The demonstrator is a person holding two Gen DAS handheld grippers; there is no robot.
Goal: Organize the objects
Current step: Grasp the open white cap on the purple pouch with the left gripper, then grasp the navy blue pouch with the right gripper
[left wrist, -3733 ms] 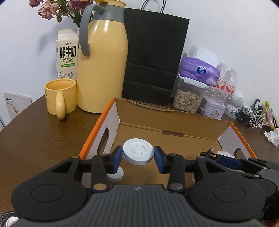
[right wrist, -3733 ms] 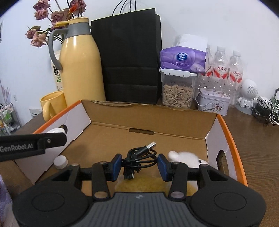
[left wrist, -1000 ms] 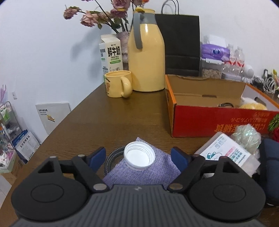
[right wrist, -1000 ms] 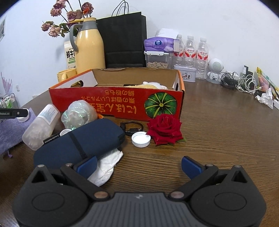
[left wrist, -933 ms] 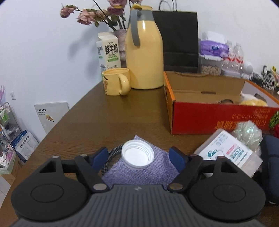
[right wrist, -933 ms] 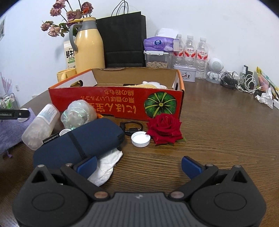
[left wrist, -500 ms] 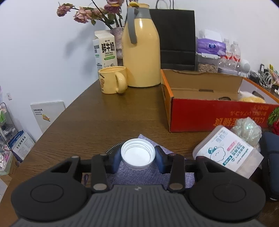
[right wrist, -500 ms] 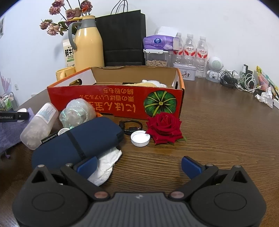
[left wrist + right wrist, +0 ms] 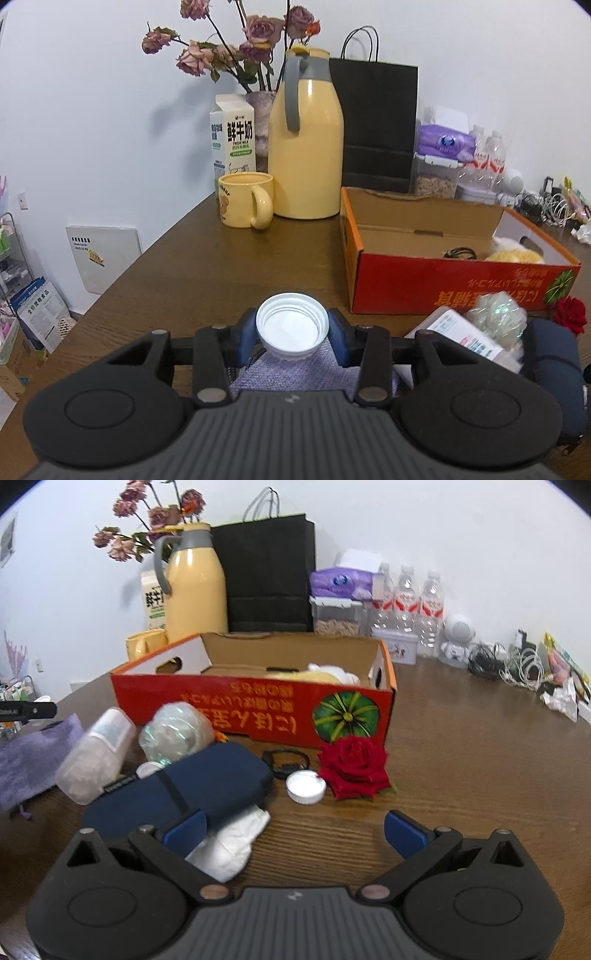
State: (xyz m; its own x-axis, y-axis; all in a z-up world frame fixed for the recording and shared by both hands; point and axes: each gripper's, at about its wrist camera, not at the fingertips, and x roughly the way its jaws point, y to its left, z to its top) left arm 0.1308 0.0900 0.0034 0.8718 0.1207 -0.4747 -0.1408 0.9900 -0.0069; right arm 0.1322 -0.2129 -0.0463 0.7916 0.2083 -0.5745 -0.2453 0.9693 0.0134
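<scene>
My left gripper (image 9: pixel 291 330) is shut on a white bottle cap (image 9: pixel 291 325) and holds it lifted above a purple cloth (image 9: pixel 310 373). The red cardboard box (image 9: pixel 454 284) stands to the right, with a black cable (image 9: pixel 460 253) and a yellow soft thing inside. My right gripper (image 9: pixel 293 832) is open and empty above the table, in front of a red rose (image 9: pixel 352 766), a second white cap (image 9: pixel 306 786), a navy pouch (image 9: pixel 184 786) and a white tissue (image 9: pixel 229 843). The box also shows in the right wrist view (image 9: pixel 258 709).
A clear plastic container (image 9: pixel 96 755) and a shiny wrapped ball (image 9: pixel 175 731) lie left of the pouch. A yellow thermos (image 9: pixel 304 147), yellow mug (image 9: pixel 245 199), milk carton, black bag and water bottles (image 9: pixel 406 605) stand at the back. Cables lie at the far right (image 9: pixel 517 664).
My left gripper closed on the white cap and lifted it off the purple cloth. My right gripper stayed open and moved a little closer to the rose and pouch.
</scene>
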